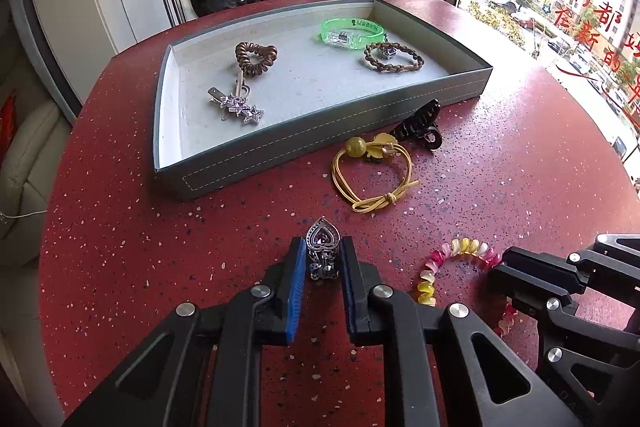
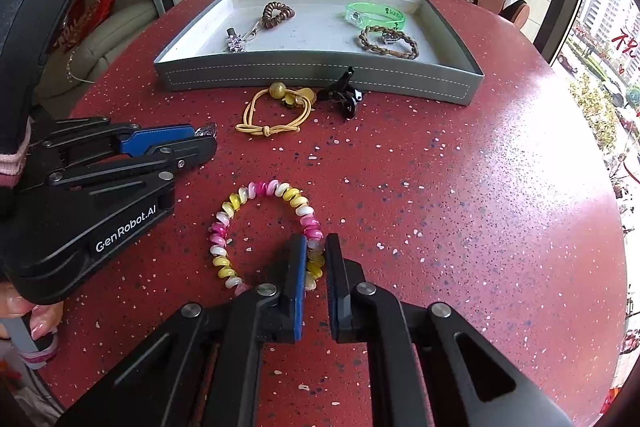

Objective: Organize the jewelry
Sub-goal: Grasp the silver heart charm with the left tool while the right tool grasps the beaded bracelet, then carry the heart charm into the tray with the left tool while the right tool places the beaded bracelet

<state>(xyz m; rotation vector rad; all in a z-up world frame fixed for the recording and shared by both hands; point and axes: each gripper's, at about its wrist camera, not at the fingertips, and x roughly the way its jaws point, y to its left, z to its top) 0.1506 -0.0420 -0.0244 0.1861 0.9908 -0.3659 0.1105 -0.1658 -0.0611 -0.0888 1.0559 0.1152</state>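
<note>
Heart clip [image 1: 322, 251]: rigid, light; left gripper [image 1: 323, 259] jaws clamped across it. Spiral bracelet [image 2: 256, 223]: springy, slippery; right gripper [image 2: 316, 259] jaws pinching its four-o'clock coils.

Two close wrist views, angled down, sharing tray [image 1: 256, 151] and table [image 2: 440, 187].

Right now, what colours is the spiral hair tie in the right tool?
Pink, yellow and white spiral hair tie; clearest in right wrist view.

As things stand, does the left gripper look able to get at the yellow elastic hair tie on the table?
Probably not yet: the left gripper is shut on the silver heart clip. The path to the yellow hair tie looks clear.
</note>
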